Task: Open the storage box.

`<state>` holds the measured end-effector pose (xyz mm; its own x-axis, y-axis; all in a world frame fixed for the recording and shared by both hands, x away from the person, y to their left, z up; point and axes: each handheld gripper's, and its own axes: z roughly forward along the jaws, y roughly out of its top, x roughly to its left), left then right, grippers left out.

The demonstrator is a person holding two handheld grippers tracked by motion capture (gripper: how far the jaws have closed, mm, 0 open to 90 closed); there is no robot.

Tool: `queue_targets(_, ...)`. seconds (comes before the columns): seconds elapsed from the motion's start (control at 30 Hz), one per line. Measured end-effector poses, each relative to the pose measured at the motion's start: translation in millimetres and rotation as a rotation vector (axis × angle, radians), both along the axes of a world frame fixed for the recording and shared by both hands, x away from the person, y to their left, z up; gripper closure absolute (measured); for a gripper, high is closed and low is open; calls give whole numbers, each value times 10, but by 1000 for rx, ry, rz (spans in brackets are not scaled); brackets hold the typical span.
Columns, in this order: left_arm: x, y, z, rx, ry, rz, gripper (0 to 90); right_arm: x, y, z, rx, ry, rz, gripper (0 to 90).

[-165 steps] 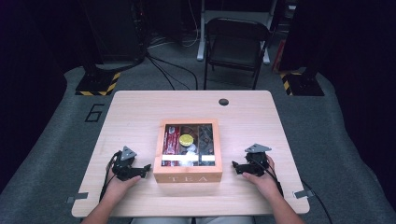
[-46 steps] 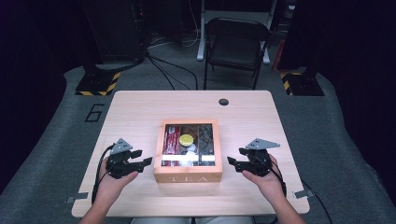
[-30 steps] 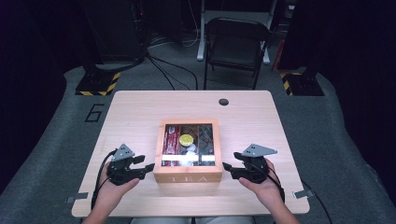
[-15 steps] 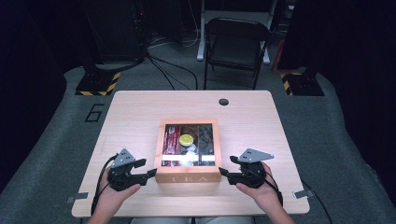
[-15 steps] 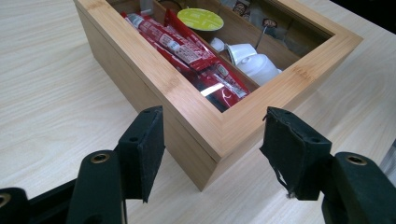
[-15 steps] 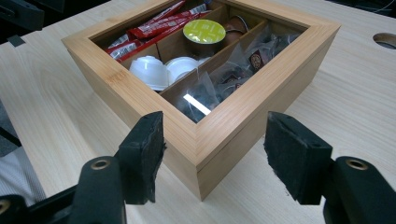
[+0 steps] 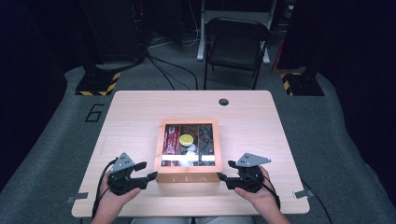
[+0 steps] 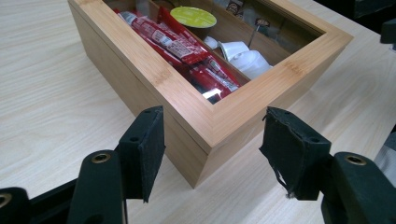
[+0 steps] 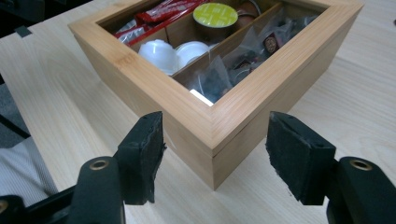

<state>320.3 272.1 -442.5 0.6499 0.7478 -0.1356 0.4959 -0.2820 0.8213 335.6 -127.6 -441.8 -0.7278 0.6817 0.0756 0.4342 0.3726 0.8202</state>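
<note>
wooden tea box point(image 7: 188, 178) sits on the bench point(image 7: 140, 112) a bit toward the near edge, midway between the left and right edges, lid shut, window on top. through the window: red sachets point(image 8: 180, 46), a yellow-topped pod point(image 9: 215, 14), white pods point(image 9: 159, 52), dark tea bags point(image 9: 233, 65).

left gripper point(image 7: 150, 176) in the person's left hand point(image 7: 112, 198), just beside the box's near left corner. its jaws have just been opening, now stand about half open, the box corner between them, pads point(image 8: 148, 149) clear of the wood, gripping nothing.

right gripper point(image 7: 222, 178) in the right hand point(image 7: 261, 196), just beside the near right corner. jaws about half open, corner between them, pads point(image 9: 294, 156) not touching the box, holding nothing.

both grippers low over the bench near its near edge, pointing in at the box from either side.
</note>
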Motion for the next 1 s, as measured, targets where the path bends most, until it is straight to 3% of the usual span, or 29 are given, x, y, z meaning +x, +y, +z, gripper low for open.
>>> queue_targets(0.23, 9, -6, -111, -13, 1, -7, 416, 3, 71, -141, -36, -6, 29, 386)
queue_targets(0.33, 14, -15, -143, -12, 12, -36, 430, 5, 103, -195, -59, 3, 40, 415)
queue_targets(0.6, 15, -65, -209, 9, 6, -55, 455, 18, 103, -226, -50, 13, 29, 484)
queue_targets(0.7, 24, -68, -229, 13, 29, -71, 473, 26, 102, -241, -57, 10, 25, 506)
queue_targets(1.0, 58, -80, -275, 28, 24, -54, 507, 59, 95, -275, -64, 21, 21, 542)
